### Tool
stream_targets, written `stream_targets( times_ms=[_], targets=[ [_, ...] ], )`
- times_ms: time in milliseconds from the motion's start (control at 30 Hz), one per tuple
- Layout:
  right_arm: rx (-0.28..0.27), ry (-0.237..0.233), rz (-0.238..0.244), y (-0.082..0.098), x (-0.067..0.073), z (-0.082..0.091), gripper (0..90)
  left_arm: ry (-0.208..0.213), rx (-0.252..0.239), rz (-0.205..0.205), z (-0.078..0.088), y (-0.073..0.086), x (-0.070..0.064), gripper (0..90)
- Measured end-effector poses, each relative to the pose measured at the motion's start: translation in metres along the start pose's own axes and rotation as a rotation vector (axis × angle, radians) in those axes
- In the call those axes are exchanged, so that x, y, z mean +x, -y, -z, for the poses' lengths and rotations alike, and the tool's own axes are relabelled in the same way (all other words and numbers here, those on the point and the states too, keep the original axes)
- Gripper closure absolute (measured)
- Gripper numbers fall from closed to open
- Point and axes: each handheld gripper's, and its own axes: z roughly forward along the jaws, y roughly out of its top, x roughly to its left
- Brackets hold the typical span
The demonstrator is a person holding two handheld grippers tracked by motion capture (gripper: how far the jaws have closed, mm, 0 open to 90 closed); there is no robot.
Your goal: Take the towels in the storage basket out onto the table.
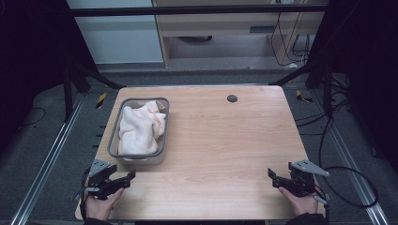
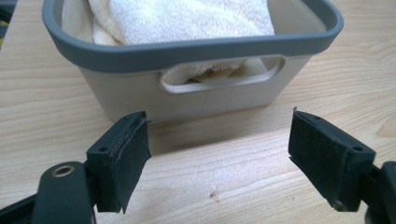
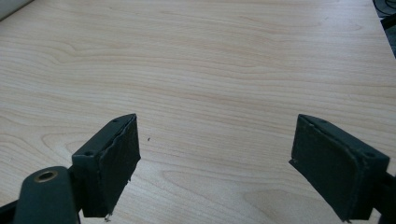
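A grey bin [image 1: 112,140] with a darker rim stands on the left half of the wooden table, and a white towel [image 1: 138,129] lies crumpled inside it. In the left gripper view the bin [image 2: 140,93] is close ahead, with the towel [image 2: 187,18] showing over its rim and through the handle slot. My left gripper [image 1: 127,177] rests near the front left corner, just in front of the bin, open and empty [image 2: 219,154]. At the front right, my right gripper [image 1: 273,177] is held by a hand, open over bare wood [image 3: 215,163].
The wooden table [image 1: 225,140] has a small dark round cap [image 1: 232,98] near its far edge. Metal rails run along the floor on both sides, and cables [image 1: 347,187] trail on the right. A cabinet stands behind the table.
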Motion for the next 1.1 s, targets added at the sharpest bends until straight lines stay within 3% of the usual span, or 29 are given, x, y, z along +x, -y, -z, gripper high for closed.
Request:
stream_targets(
  times_ms=[167, 567, 1100],
  targets=[
    [0.002, 0.003, 0.012, 0.001, 0.0, -0.001, 15.6, 0.009, -0.032, 0.002, 0.008, -0.005, -0.002, 20.4],
    [0.014, 0.0, 0.024, 0.002, 0.001, -0.003, 15.2, 0.013, -0.05, -0.008, 0.014, -0.016, -0.002, 20.4],
    [0.02, 0.006, 0.049, 0.003, 0.003, -0.005, 15.2, 0.042, -0.076, -0.025, 0.02, -0.047, -0.001, 19.8]
  ],
)
